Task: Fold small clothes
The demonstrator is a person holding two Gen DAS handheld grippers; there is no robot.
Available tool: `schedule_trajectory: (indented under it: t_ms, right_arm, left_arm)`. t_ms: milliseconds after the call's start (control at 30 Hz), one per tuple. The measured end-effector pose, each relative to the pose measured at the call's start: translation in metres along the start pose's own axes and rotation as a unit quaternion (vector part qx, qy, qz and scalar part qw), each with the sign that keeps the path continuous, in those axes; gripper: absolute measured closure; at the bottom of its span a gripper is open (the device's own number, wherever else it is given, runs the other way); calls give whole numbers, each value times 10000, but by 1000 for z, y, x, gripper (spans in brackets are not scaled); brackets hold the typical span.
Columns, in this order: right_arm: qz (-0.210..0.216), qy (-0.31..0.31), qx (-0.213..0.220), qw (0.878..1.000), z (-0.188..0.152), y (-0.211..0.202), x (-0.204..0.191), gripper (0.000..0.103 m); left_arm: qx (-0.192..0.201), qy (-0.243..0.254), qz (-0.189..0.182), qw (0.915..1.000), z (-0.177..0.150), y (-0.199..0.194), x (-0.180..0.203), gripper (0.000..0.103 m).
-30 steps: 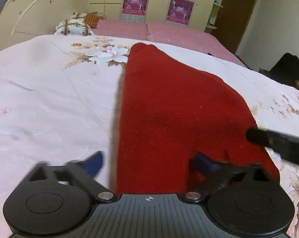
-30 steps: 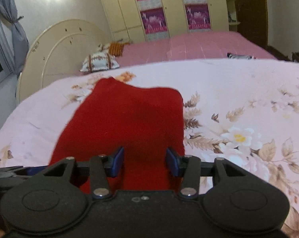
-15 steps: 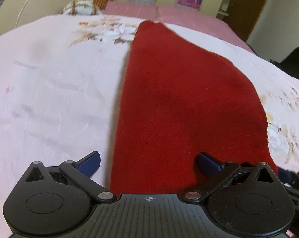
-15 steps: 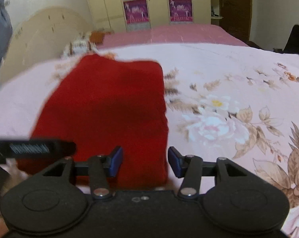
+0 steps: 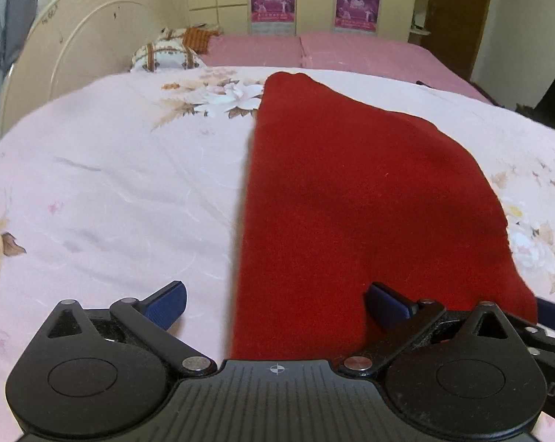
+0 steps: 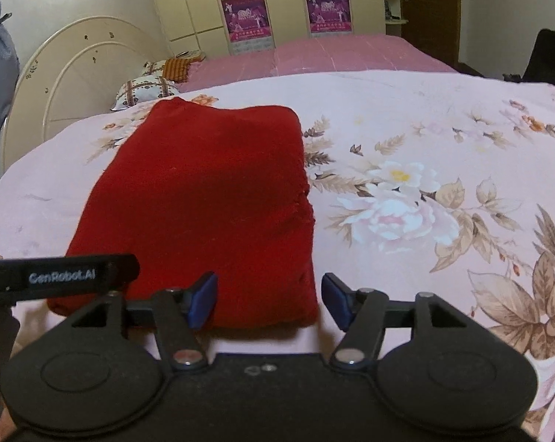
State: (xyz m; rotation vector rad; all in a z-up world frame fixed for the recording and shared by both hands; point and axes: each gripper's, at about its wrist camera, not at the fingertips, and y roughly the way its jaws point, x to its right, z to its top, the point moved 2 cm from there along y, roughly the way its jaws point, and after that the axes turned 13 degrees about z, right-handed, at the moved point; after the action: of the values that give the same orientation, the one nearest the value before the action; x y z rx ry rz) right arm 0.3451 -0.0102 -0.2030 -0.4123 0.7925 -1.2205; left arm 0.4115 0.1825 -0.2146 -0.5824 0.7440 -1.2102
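A folded red garment point(image 5: 351, 202) lies flat on the pink floral bedspread point(image 5: 111, 184). My left gripper point(image 5: 277, 304) is open wide over the garment's near left corner; its left finger is above the bedspread, its right finger above the red cloth. In the right wrist view the red garment point(image 6: 211, 199) shows as a neat rectangle. My right gripper point(image 6: 270, 298) straddles its near right corner with jaws opening; the cloth lies between the pads without being pressed. The left gripper's black body point(image 6: 60, 276) reaches in from the left.
A cream round headboard point(image 5: 74, 59) stands at the far left with patterned pillows point(image 5: 167, 55). A pink mattress point(image 5: 332, 51) and wardrobe doors with purple posters point(image 6: 248, 14) lie beyond. A dark object point(image 6: 546, 55) sits at the far right.
The right gripper's jaws have spread wider and drawn back toward the garment's near right corner. The left gripper's view tipped down, then back up; its jaws stay wide.
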Motion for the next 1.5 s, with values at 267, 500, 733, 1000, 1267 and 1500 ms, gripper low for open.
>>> schedule_trajectory:
  t_ms: [267, 500, 733, 1000, 1267, 1500]
  right_arm:
    - [-144, -158, -39, 9998, -5, -17, -7, 41]
    - [-47, -511, 14, 9987, -9, -60, -27, 27]
    - [293, -813, 62, 9962, -10, -112, -44, 22]
    - [182, -872, 742, 9933, -5, -167, -51, 18]
    - [-33, -946, 1213, 9881, -20, -221, -53, 7]
    - [408, -630, 1268, 9891, -44, -276, -45, 6]
  left_arm:
    - [304, 326, 75, 9990, -3, -27, -1, 0]
    - [541, 584, -195, 9966, -4, -77, -10, 0]
    - [767, 672, -339, 9942, -5, -130, -27, 0]
    - [887, 364, -283, 9950, -18, -186, -46, 0]
    - [935, -138, -59, 9955, -55, -255, -60, 0]
    - [822, -363, -33, 9959, -100, -306, -62, 0]
